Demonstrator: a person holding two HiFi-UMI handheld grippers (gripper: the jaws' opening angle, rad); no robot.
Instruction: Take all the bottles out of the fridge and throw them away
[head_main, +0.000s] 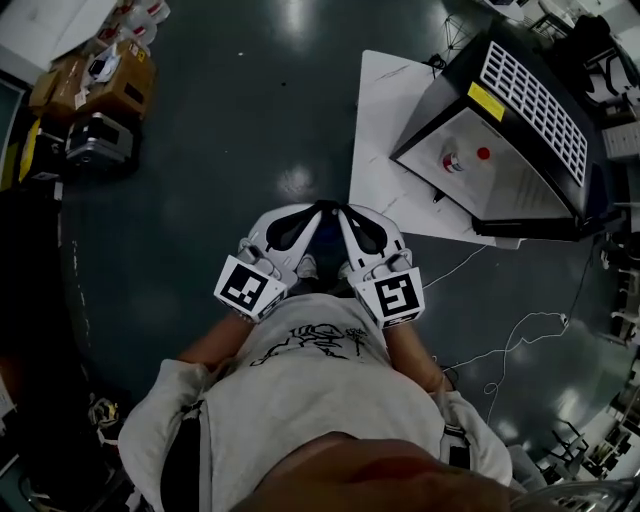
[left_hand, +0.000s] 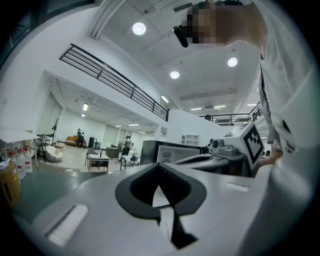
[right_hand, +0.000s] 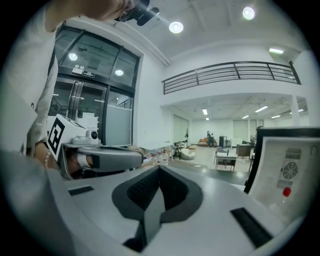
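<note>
A person stands on a dark workshop floor with the left tongs (head_main: 308, 212) and the right tongs (head_main: 345, 212) drawn in against the chest, their noses touching each other. Each gripper view shows its own jaws pressed together with nothing between them, so both tongs are empty. The fridge (head_main: 520, 120), a black cabinet with a white front, sits on a white board (head_main: 385, 110) ahead of the right tongs and off to their right, well apart from them. Its front looks closed, and no bottle can be seen in it from any view. A loose cable (head_main: 520, 330) trails over the floor to the right of the right tongs, while cardboard boxes (head_main: 95, 85) stand far out to the left of the left tongs. A row of red-capped bottles (left_hand: 21, 162) shows at the left edge of the left gripper view, and whether they belong to the job cannot be told. No bin is visible. By the look of it the work has not begun: the fridge has yet to be reached and opened, and every bottle has yet to be lifted out and thrown away.
</note>
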